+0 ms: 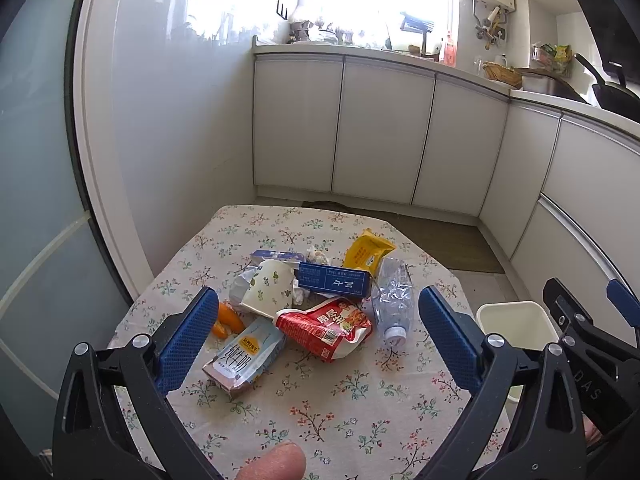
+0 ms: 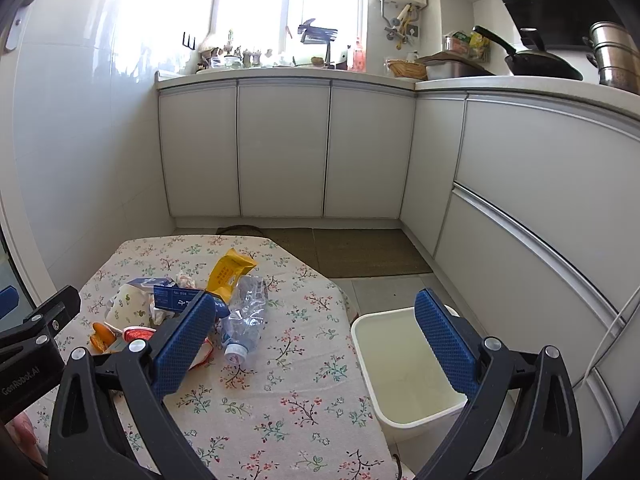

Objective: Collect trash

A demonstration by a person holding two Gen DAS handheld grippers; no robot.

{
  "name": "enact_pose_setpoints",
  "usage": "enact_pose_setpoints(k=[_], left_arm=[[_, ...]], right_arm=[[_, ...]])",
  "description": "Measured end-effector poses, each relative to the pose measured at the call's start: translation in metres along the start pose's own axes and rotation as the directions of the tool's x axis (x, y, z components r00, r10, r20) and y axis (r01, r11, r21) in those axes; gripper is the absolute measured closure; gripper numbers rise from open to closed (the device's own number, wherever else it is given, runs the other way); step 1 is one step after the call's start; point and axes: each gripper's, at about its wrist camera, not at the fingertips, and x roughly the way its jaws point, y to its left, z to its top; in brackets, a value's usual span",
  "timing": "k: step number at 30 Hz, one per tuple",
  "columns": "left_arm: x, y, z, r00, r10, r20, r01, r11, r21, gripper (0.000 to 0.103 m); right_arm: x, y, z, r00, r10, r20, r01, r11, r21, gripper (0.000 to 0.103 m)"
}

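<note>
Tablecloth first: the floral-printed cloth-covered table [image 1: 340, 412] carries all the trash in one loose heap near its middle, and the empty white plastic bin [image 2: 404, 368] stands on the floor just beside its right edge. Both my left gripper [image 1: 316, 340] and right gripper [image 2: 316, 344] hang wide, holding nothing. I'd judge the crushed clear plastic bottle [image 2: 246, 320] the best start for my right: it lies apart from the pile, nearest the bin. I should close across its body, not the white cap. My left can take the red foil snack bag [image 1: 328, 328], then the pale blue milk carton [image 1: 244, 356].
</note>
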Motion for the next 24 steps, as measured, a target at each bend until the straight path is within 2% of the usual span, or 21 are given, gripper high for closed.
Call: enact_pose_setpoints(k=[24], left_arm=[[0.0045,-0.0014,-0.0056,1.000,0.004,-0.012,-0.004,1.000,-0.003,0.007]], right_arm=[[0.0025,-0.0012,-0.0031,1.000,0.003,0.001,-0.003,1.000,0.003,0.006]])
